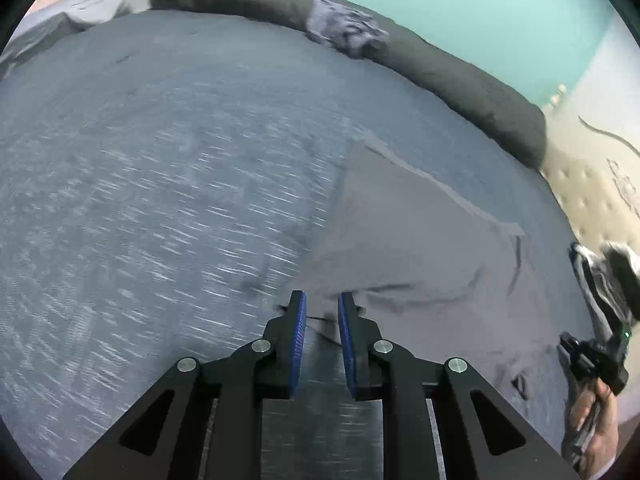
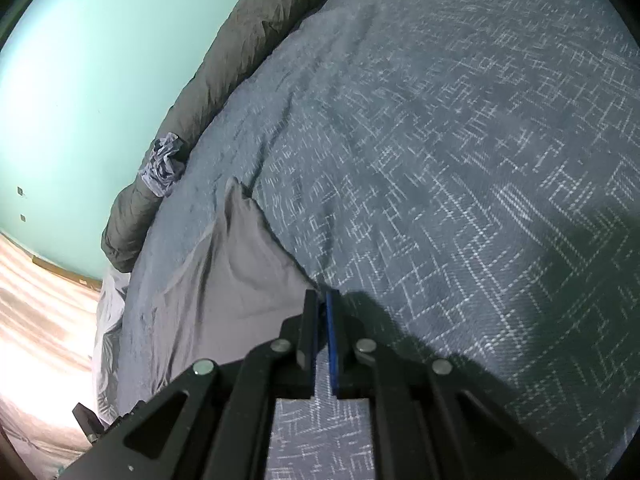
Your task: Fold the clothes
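A flat grey garment (image 1: 420, 248) lies on the blue patterned bedspread (image 1: 160, 200). My left gripper (image 1: 322, 308) hovers at the garment's near left edge, its blue pads apart and pressing on nothing. My right gripper (image 1: 592, 356) shows at the far right of that view, held by a hand (image 1: 596, 424) at the garment's other side. In the right wrist view the same garment (image 2: 240, 272) spreads to the left, and its corner runs into the tips of my right gripper (image 2: 322, 296). The pads there stand almost together on that corner.
A dark olive rolled blanket (image 1: 460, 80) lines the far side of the bed against the teal wall, with a crumpled blue-grey cloth (image 1: 348, 32) on it. The blanket (image 2: 224, 80) and cloth (image 2: 162, 164) also show in the right wrist view. Wooden floor (image 2: 44, 300) lies beyond the bed's left edge.
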